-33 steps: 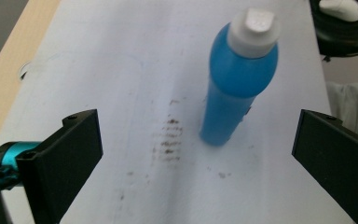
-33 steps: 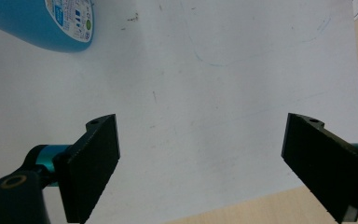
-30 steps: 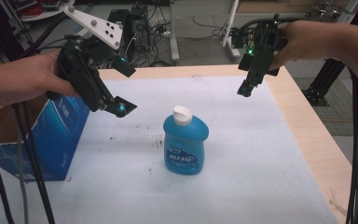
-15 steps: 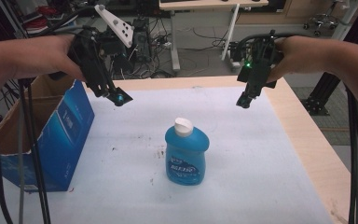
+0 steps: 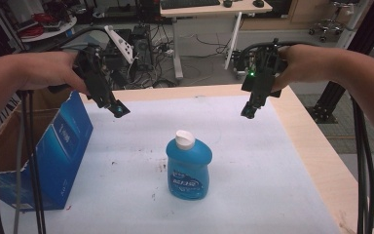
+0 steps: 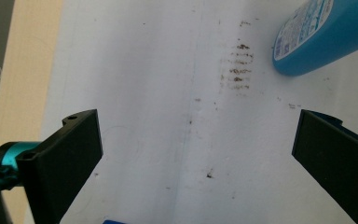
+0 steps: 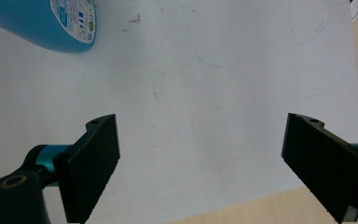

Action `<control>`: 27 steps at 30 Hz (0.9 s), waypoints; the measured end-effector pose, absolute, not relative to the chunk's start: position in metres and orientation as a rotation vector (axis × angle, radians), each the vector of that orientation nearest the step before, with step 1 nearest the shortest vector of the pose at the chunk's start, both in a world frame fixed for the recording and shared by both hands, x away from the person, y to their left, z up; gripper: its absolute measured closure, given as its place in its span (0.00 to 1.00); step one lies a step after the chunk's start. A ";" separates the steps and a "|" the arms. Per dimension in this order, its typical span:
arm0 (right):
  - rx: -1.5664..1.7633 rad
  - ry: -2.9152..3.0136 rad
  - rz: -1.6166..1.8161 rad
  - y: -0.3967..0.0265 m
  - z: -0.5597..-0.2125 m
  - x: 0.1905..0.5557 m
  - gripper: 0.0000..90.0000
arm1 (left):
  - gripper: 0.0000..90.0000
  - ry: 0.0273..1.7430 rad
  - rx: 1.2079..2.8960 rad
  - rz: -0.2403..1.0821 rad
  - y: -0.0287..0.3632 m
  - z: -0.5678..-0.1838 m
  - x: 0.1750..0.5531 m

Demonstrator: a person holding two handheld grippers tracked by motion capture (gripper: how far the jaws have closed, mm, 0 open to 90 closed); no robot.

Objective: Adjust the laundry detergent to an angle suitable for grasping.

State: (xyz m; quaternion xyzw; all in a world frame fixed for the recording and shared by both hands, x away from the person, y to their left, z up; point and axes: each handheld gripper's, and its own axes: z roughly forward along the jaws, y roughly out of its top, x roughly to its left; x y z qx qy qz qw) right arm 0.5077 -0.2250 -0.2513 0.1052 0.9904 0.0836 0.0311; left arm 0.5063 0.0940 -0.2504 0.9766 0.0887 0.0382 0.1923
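Two forearms reach in over a white-covered wooden table [image 5: 292, 161], one from each side, each hand holding a black two-jaw gripper tilted down toward the tabletop. The left gripper [image 5: 118, 110] hangs above the far left part of the white sheet, just right of an open blue cardboard box [image 5: 61, 156] that stands at the table's left edge. The right gripper [image 5: 248, 111] hangs above the far right part of the sheet, with a small green light glowing on its body. Between them and nearer the viewer, a blue plastic bottle with a white cap [image 5: 188, 167] stands upright on the sheet, well apart from both grippers. The high view shows the box, both arms, black cables trailing down at both sides, and a cluttered workshop floor beyond the table. The left gripper view shows what the high view does not make clear: its jaws stand wide apart over bare sheet marked with small brown stains [image 6: 237, 65], holding and touching nothing, with the bottle's base [image 6: 324, 35] at the upper right of that picture. The right gripper view likewise shows its jaws spread wide over empty sheet, gripping nothing, with the bottle's base [image 7: 42, 21] at upper left and the table's bare wooden edge [image 7: 261, 210] along the bottom.
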 end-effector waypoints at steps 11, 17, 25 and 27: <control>0.314 3.060 0.252 -0.225 -0.253 0.509 0.12 | 0.02 0.258 2.774 0.075 0.097 -0.262 0.508; 0.302 3.065 0.255 -0.224 -0.254 0.509 0.12 | 0.02 0.258 2.768 0.074 0.096 -0.260 0.507; 0.307 3.066 0.263 -0.223 -0.254 0.510 0.12 | 0.02 0.258 2.778 0.063 0.096 -0.258 0.503; 0.330 3.067 0.252 -0.222 -0.253 0.508 0.12 | 0.02 0.255 2.784 0.060 0.096 -0.258 0.502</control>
